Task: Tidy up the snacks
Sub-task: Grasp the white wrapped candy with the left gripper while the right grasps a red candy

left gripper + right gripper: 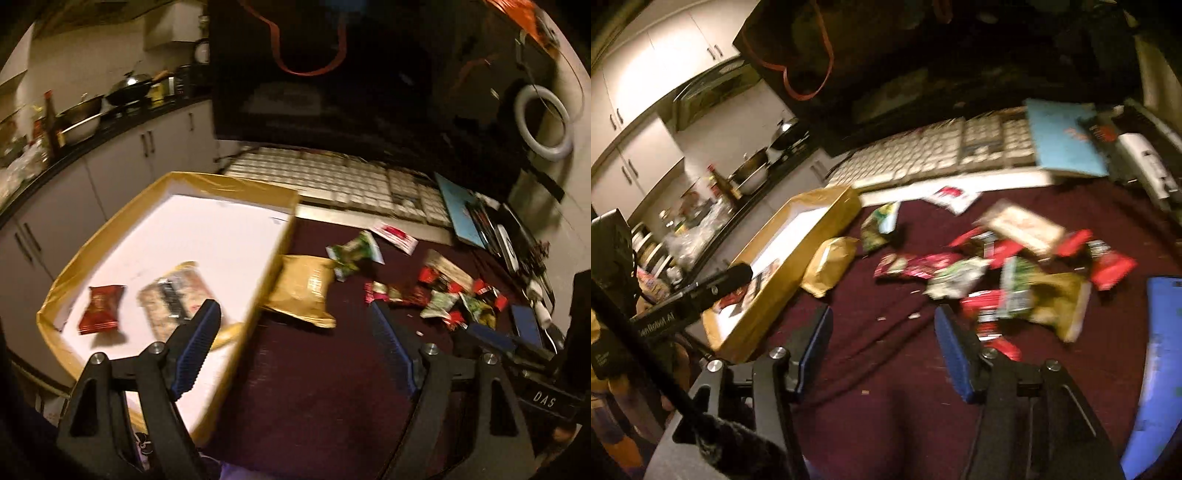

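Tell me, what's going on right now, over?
Left gripper open, empty; right gripper likewise. Gold-rimmed white tray holds two packets. Gold foil pouch leans on tray wall; loose wrapper pile waits.

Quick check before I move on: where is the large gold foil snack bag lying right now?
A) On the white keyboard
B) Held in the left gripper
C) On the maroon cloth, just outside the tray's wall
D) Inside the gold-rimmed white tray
C: the large gold foil snack bag lies on the maroon cloth against the outer wall of the gold-rimmed white tray; the left gripper is open and empty.
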Demonstrator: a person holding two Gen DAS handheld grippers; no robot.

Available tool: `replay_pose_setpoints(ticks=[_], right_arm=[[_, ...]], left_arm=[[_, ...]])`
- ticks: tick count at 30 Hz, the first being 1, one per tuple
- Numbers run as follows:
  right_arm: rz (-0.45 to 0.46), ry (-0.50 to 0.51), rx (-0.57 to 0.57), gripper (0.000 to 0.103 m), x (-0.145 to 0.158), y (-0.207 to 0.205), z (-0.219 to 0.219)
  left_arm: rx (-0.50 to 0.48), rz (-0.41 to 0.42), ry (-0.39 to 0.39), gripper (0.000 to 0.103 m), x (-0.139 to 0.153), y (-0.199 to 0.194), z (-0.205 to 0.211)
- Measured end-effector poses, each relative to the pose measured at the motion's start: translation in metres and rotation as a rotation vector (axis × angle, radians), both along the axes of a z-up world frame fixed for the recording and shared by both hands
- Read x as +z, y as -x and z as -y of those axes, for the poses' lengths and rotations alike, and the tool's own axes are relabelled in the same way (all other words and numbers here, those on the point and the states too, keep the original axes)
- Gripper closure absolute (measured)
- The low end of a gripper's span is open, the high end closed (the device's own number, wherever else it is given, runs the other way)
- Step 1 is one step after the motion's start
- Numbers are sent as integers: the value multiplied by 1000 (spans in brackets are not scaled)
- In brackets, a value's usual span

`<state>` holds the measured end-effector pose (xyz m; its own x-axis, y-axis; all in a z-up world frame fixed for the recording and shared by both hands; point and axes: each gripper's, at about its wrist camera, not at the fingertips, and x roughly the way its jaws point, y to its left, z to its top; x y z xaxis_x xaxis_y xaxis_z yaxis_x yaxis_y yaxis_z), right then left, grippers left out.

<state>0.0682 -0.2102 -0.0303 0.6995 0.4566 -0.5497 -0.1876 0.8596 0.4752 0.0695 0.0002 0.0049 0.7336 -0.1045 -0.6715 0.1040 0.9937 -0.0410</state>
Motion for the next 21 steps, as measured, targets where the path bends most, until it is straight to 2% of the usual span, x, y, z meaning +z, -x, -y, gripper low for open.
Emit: replay_pose_setpoints(ticks=[2, 4, 8, 11, 14, 16, 17, 21], right_arm=[[-15, 20, -73, 47, 0, 3, 14], [-34, 42, -126, 52, -5, 3, 24], [-94, 42, -144, 64, -20, -3, 30], [-118, 143, -164, 64, -26, -7, 20], [-143, 188, -184, 65, -31, -13, 12], [-138, 244, -193, 74, -31, -14, 8], [-137, 249, -185, 74, -32, -14, 8], [-120, 190, -174, 79, -31, -9, 15]], left_arm=[[-25, -7, -4, 21, -1, 3, 10], [-50, -17, -8, 21, -4, 4, 18], [-88, -26, -24, 21, -6, 3, 33], [-123, -31, -34, 21, -8, 0, 46], [-170, -52, -12, 21, -12, -9, 57], [-193, -73, 13, 21, -16, -19, 63], [-206, -87, 26, 21, -17, -24, 67], [-291, -151, 101, 22, -23, -46, 87]])
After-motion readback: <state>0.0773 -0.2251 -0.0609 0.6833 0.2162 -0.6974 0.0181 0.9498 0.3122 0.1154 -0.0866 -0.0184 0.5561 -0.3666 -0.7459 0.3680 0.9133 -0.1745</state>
